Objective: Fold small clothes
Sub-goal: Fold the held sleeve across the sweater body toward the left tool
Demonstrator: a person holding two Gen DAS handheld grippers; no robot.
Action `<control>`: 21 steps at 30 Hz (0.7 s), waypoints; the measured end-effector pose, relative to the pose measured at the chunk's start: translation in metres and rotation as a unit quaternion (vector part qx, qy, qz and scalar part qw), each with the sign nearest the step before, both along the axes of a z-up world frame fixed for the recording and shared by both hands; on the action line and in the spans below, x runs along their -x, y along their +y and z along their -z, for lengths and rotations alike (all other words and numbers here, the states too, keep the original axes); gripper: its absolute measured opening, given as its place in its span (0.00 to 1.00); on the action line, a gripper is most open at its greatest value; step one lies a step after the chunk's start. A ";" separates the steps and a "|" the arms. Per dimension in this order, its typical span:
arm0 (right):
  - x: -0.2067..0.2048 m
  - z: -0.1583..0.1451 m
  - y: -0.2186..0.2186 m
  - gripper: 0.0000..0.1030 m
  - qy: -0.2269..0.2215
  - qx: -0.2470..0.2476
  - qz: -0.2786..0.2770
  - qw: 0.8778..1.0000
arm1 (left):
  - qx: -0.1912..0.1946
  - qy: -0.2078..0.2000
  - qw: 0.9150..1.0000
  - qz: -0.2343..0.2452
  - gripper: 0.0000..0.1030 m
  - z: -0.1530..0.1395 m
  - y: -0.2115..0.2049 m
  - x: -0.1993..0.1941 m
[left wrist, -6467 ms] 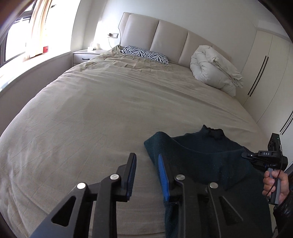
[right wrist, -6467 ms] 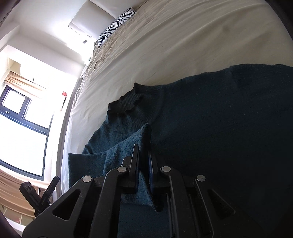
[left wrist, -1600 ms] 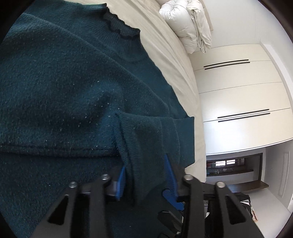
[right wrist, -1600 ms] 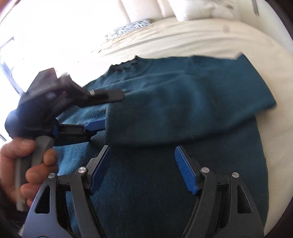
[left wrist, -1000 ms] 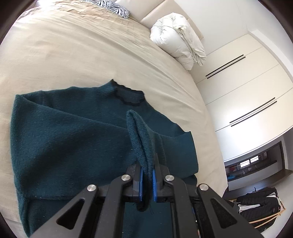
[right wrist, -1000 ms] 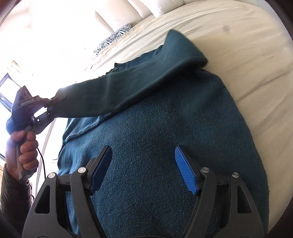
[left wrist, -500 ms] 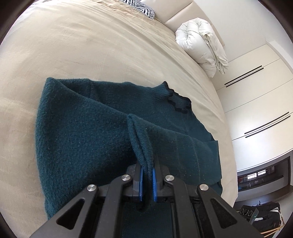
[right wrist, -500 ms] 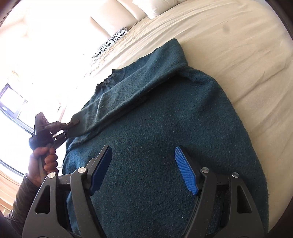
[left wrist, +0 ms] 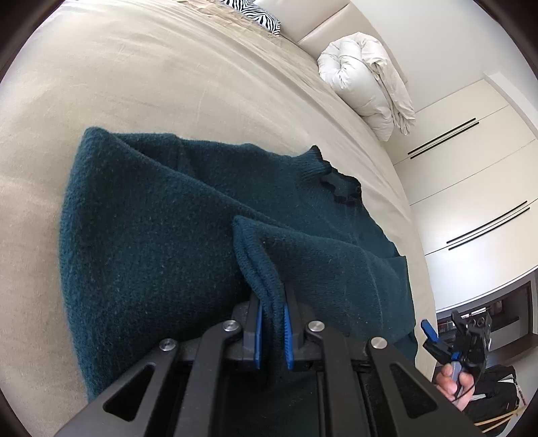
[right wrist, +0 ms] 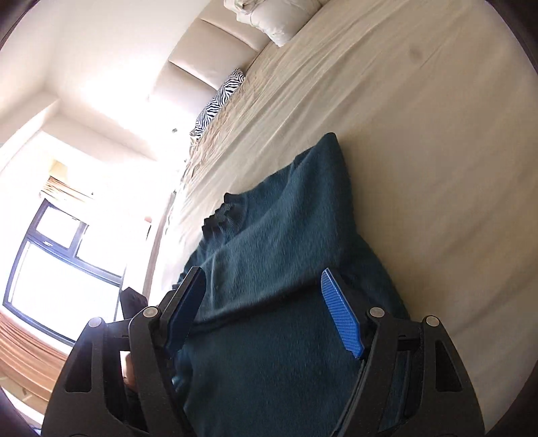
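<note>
A dark teal knit sweater (left wrist: 141, 235) lies on the beige bed (left wrist: 168, 74), collar (left wrist: 336, 188) toward the headboard. My left gripper (left wrist: 271, 331) is shut on the sleeve cuff (left wrist: 259, 269), which is drawn across the sweater's body. The sweater also shows in the right wrist view (right wrist: 275, 302). My right gripper (right wrist: 265, 316) is open and empty, hovering over the sweater's lower body; it also shows at the lower right of the left wrist view (left wrist: 447, 339).
A rolled white duvet (left wrist: 363, 84) and a zebra pillow (left wrist: 255, 13) lie by the headboard. White wardrobe doors (left wrist: 470, 168) stand beside the bed. A window (right wrist: 57, 269) is on the other side. Bare bed sheet (right wrist: 437, 168) surrounds the sweater.
My left gripper has carried the sleeve cuff further across and lower over the sweater's body. My right gripper has pulled back and tilted, still open.
</note>
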State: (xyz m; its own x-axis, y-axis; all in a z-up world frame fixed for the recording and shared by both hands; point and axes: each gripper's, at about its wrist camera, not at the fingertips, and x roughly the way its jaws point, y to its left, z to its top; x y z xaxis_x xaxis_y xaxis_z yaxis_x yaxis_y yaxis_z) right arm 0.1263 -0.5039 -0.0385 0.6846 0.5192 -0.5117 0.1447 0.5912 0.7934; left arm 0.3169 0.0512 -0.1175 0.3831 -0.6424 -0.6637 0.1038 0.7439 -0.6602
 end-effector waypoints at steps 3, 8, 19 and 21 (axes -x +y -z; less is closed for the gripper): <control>-0.037 0.015 -0.021 0.68 0.017 -0.044 0.009 0.999 | 0.004 -0.018 1.000 0.007 0.12 0.004 0.000 0.002; -0.082 0.025 -0.046 0.68 0.012 -0.088 0.030 0.996 | 0.011 -0.046 0.999 0.010 0.12 0.010 0.001 0.005; -0.080 0.044 -0.042 0.68 0.039 -0.116 -0.039 0.992 | 0.011 -0.056 0.998 0.010 0.12 0.011 -0.001 0.003; -0.060 0.044 -0.034 0.68 0.040 -0.114 -0.056 0.991 | 0.012 -0.057 0.998 0.011 0.12 0.012 0.001 0.004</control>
